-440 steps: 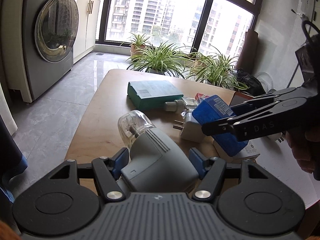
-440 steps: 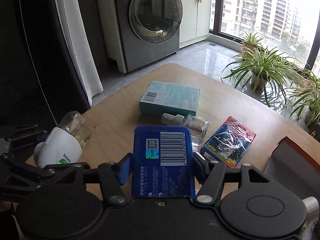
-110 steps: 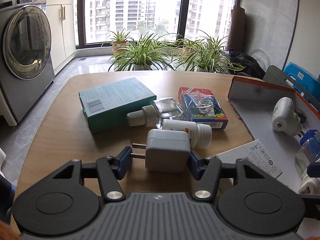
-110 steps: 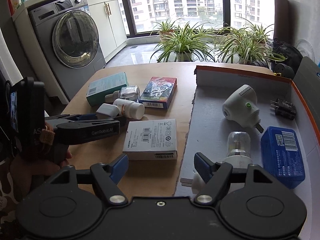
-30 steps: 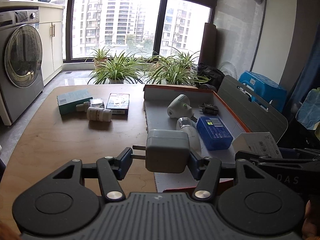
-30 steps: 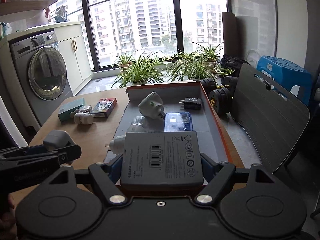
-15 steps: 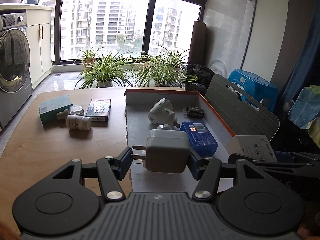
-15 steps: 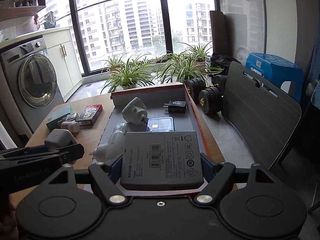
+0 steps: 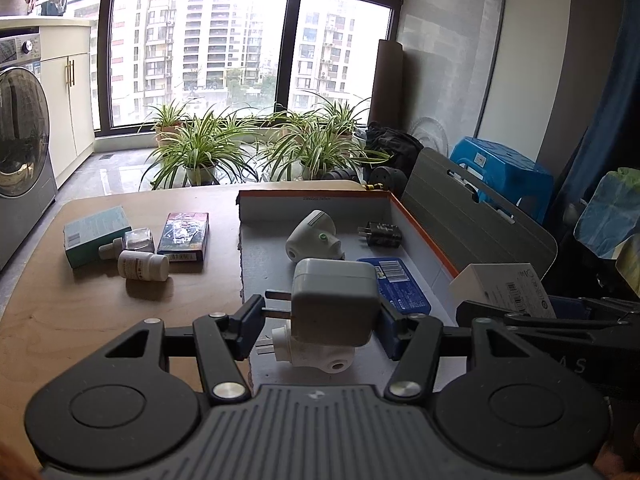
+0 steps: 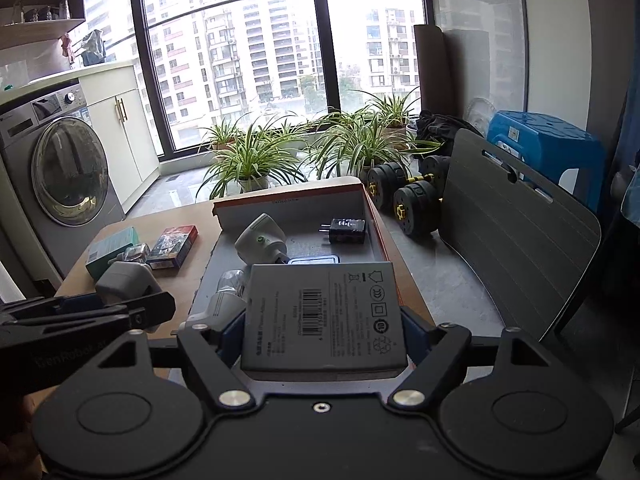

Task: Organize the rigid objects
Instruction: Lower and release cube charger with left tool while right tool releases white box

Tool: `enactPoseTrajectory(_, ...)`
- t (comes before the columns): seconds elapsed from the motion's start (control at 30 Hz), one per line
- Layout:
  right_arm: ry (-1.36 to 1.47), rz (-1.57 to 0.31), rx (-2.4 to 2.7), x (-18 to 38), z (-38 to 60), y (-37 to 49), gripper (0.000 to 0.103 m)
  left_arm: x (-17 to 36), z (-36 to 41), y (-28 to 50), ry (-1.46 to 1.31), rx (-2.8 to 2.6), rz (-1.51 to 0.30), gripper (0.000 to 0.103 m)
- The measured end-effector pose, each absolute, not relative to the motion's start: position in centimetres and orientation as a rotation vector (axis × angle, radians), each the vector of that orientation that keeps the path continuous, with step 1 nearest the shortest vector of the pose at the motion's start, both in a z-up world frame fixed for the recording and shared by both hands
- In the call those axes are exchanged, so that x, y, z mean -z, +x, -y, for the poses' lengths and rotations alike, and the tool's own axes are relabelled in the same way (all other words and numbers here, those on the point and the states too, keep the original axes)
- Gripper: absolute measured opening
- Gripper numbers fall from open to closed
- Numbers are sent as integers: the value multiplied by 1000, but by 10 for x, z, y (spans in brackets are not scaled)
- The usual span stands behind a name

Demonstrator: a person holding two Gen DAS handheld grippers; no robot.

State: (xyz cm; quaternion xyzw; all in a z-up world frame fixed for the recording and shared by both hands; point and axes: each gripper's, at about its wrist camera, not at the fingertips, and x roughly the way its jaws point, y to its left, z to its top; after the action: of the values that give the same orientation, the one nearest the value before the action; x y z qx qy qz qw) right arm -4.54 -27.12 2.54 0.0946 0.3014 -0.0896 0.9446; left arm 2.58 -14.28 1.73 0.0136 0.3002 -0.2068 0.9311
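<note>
Grey charger pinched by the left gripper; right gripper clamps a white box above the tray.

You get soft daylight from the window in both views, overexposed enough that the towers outside wash pale, while the table stays evenly lit and the bottle throws only a faint shadow toward you. The washer door carries a bright reflection. Your fisheye lenses bend the window frames and walls toward the edges and darken the 4 corners; focus is sharp throughout, with the black gripper bodies lying dim in the foreground.
</note>
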Motion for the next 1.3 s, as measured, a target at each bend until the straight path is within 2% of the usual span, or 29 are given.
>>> enactPoseTrajectory(1.3,210,-665,175,-11,273,-30,92,-5,145,34,18,418,-660,59)
